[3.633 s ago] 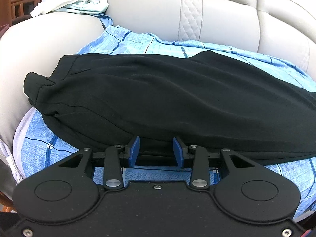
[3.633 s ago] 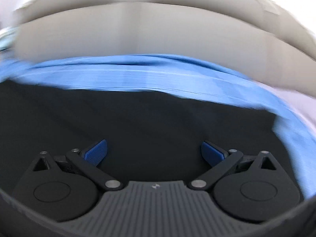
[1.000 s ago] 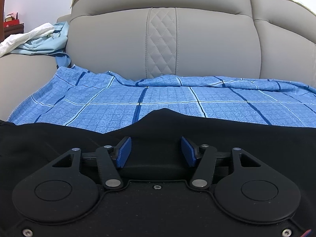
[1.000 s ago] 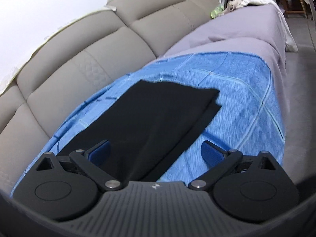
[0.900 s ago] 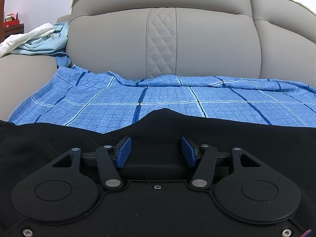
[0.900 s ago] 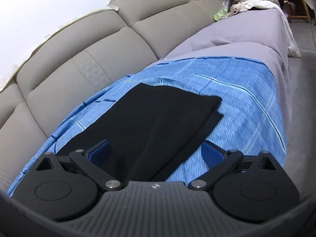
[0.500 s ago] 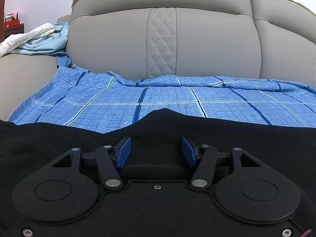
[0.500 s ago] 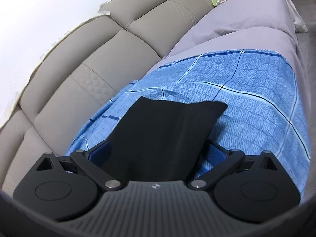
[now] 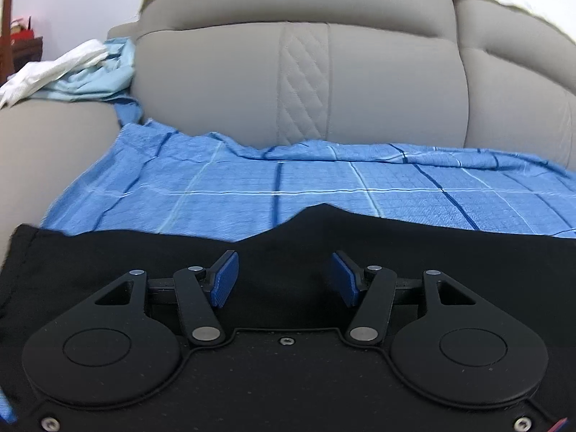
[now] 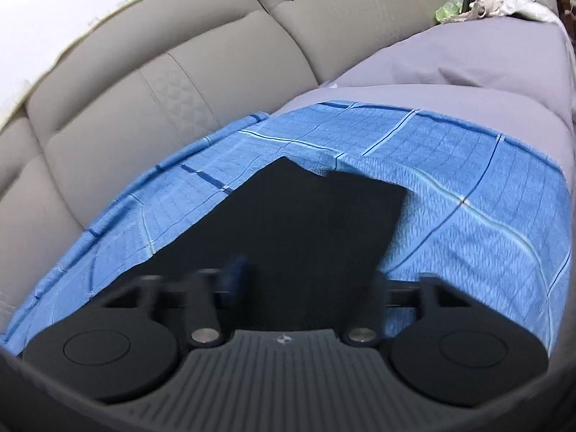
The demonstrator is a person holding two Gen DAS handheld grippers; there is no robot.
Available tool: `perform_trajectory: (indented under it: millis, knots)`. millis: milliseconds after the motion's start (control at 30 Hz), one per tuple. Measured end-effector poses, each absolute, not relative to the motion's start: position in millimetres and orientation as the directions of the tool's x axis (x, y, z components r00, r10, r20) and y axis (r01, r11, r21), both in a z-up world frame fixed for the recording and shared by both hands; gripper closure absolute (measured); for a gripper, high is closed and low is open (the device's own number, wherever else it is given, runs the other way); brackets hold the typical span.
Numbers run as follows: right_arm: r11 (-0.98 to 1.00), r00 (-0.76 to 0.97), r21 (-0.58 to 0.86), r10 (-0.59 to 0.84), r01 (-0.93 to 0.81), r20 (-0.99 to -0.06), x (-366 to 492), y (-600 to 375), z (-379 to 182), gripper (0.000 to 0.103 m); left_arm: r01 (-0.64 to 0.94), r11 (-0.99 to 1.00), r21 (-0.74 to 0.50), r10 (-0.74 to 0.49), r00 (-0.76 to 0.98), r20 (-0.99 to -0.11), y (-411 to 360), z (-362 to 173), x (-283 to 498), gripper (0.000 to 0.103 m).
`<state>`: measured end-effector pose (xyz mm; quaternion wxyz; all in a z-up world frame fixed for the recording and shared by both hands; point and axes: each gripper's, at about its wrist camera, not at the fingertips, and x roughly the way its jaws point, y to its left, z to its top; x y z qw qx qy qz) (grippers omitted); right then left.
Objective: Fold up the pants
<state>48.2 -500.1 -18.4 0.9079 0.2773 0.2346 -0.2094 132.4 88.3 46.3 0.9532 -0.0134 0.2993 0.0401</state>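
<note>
Black pants [image 10: 302, 223] lie on a blue sheet [image 10: 468, 187] over the sofa, running lengthwise from the bottom centre of the frame toward the upper right. The right gripper [image 10: 306, 280] is nearer the leg end; its fingers, blurred, appear to pinch the cloth. The left gripper [image 9: 284, 277] rests over the pants, fingers wide apart and empty.

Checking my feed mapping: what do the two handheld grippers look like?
Left gripper: smooth speckled matte-black plate, two round black discs, silver pivot pins, ribbed blue pads. Right gripper: same black linkages and discs, but a ribbed grey centre plate with a small logo; motion-blurred. No cables or sleeves visible.
</note>
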Motion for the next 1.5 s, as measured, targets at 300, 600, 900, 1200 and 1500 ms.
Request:
perform_trajectory:
  millis: [300, 600, 900, 1200, 1500]
  knots:
    - [0.969, 0.854, 0.069, -0.175, 0.238, -0.489, 108, -352, 43, 0.091, -0.232, 0.973, -0.023, 0.171, 0.779, -0.604, 164, 22, 88, 0.048]
    - [0.880, 0.775, -0.165, 0.286, -0.445, -0.564, 66, -83, -13, 0.079, -0.216, 0.976, -0.041, 0.154, 0.806, -0.572, 178, 11, 65, 0.047]
    - [0.837, 0.777, -0.168, 0.382, -0.520, -0.499, 12, -72, -13, 0.011, -0.195, 0.977, -0.092, 0.106, 0.806, -0.583, 175, 17, 55, 0.046]
    - [0.870, 0.794, -0.043, 0.427, -0.491, -0.433, -29, -114, -2, 0.003, -0.069, 0.988, -0.139, -0.020, 0.830, -0.558, 143, 40, 31, 0.046]
    - [0.986, 0.898, 0.020, 0.159, -0.166, -0.411, -21, -180, -13, 0.006, 0.147, 0.981, -0.126, -0.191, 0.835, -0.516, 57, 51, 6, 0.050]
